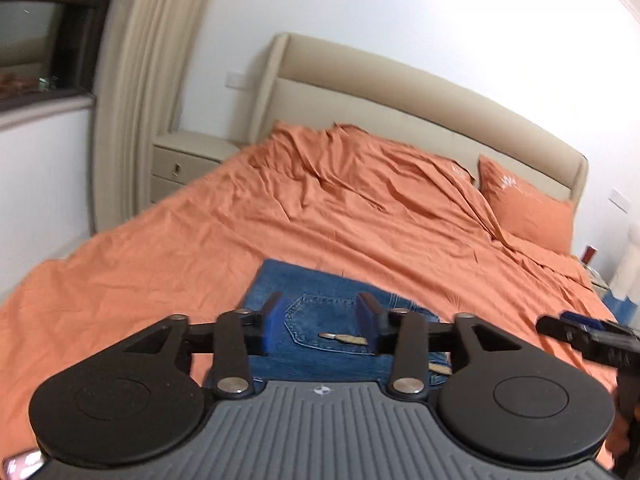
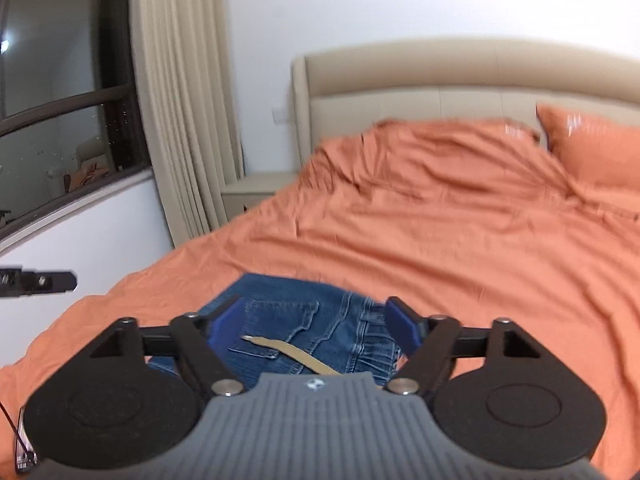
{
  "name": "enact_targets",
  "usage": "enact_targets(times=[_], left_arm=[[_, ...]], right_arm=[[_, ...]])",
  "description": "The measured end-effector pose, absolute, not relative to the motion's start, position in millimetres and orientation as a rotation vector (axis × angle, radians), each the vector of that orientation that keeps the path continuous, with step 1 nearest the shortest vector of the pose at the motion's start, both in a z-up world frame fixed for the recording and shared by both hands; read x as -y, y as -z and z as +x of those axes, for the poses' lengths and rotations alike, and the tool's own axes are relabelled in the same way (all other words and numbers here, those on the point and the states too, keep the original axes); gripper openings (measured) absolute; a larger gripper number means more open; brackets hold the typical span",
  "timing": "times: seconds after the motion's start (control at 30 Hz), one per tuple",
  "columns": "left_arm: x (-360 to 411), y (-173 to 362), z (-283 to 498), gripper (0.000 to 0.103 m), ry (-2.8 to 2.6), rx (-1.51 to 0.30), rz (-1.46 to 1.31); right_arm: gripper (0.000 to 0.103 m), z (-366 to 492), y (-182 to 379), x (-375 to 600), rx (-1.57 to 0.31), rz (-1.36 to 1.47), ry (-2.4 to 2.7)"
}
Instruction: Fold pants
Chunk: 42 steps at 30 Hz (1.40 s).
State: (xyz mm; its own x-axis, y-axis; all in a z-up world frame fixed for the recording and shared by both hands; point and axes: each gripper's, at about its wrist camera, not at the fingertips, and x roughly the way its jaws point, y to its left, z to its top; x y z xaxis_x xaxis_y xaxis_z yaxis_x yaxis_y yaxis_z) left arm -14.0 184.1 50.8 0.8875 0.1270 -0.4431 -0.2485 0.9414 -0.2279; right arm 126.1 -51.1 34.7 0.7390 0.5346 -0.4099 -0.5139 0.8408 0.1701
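Blue jeans (image 1: 320, 316) lie folded into a compact bundle on the orange bed, back pocket up, with a tan strap (image 1: 348, 338) across it. They also show in the right wrist view (image 2: 304, 328). My left gripper (image 1: 322, 320) is open and empty, its blue pads (image 1: 276, 320) above the jeans. My right gripper (image 2: 316, 324) is open and empty, held over the same bundle. The right gripper's tip also shows at the right edge of the left wrist view (image 1: 576, 330).
The orange sheet (image 1: 360, 208) is wrinkled toward a beige headboard (image 1: 400, 92). An orange pillow (image 1: 524, 208) lies at the right. A beige nightstand (image 1: 188, 164), a curtain (image 2: 180, 120) and a dark window (image 2: 60, 100) are on the left.
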Motion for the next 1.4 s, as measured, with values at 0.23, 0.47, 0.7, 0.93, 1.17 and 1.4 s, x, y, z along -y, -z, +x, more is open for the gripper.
enact_targets(times=[0.23,0.47,0.7,0.93,1.17,1.4], left_arm=[[-119,-62,-39,0.095,-0.27,-0.374,-0.142],[-101,-34,-29,0.1,-0.276,-0.482,-0.033],[-104,-9,-12,0.1,-0.27,-0.558,-0.038],[-114,7,8,0.1,-0.267,-0.605,-0.024],[-117,11,15,0.1,-0.26,-0.619,-0.013],[-119,7,14,0.1,-0.261,-0.608,-0.015]], right_arm=[[0.081,59,-55,62,-0.415,-0.007,-0.528],[0.082,25,-36,75,-0.446,-0.001,-0.447],[0.082,34,-7,51,-0.509,-0.064,-0.399],[0.082,60,9,29,-0.562,-0.089,-0.401],[0.082,71,14,20,-0.588,-0.09,-0.395],[0.082,67,12,21,-0.581,-0.092,-0.398]])
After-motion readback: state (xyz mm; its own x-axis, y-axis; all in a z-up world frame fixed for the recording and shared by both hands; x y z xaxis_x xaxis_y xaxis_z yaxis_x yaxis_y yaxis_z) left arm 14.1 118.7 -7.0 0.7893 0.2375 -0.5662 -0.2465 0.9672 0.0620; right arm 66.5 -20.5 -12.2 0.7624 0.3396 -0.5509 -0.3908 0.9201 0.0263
